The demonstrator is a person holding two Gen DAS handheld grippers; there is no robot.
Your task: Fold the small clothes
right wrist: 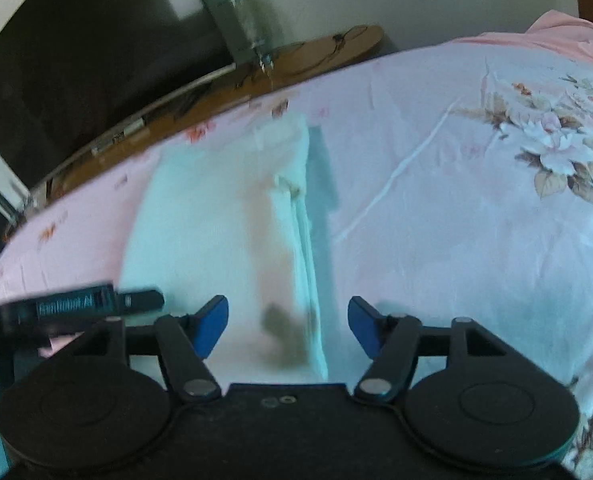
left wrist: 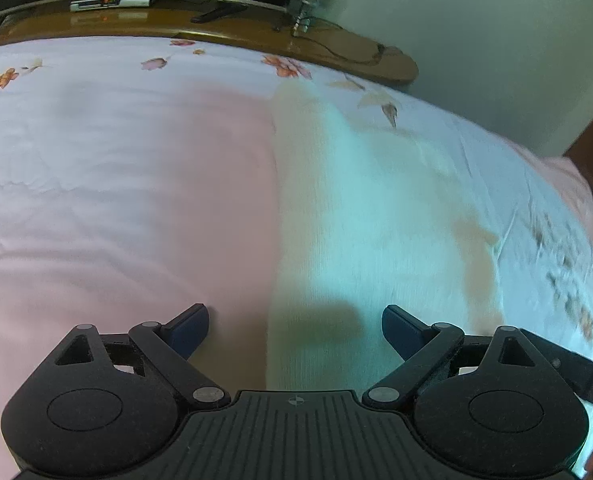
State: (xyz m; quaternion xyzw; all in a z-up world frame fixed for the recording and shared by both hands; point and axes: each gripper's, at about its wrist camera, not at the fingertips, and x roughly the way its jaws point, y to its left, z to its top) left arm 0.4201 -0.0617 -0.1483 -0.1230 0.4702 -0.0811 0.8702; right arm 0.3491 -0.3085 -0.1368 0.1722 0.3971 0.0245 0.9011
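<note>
Left wrist view shows a small white cloth lying flat on the bed sheet. It looks like a long strip, so it may already be folded partway, but the picture is blurry and I cannot be sure. The sheet is pink and white with flowers printed on it.

The left gripper hangs just above the near end of the cloth, over its left edge. Its blue fingers are spread wide and hold nothing.

In the right wrist view, the right gripper is over the near end of the cloth too, close to its right edge, where layers stack up. Its fingers are also spread apart and empty. The left gripper's side pokes in beside it.

My guess is the next job is to pinch the two near corners. To do it well, each gripper should go down onto its own corner, catch all the layers together, and lift evenly so the cloth stays straight.

Behind the bed, past the far end of the cloth, is a brown wooden shelf.
</note>
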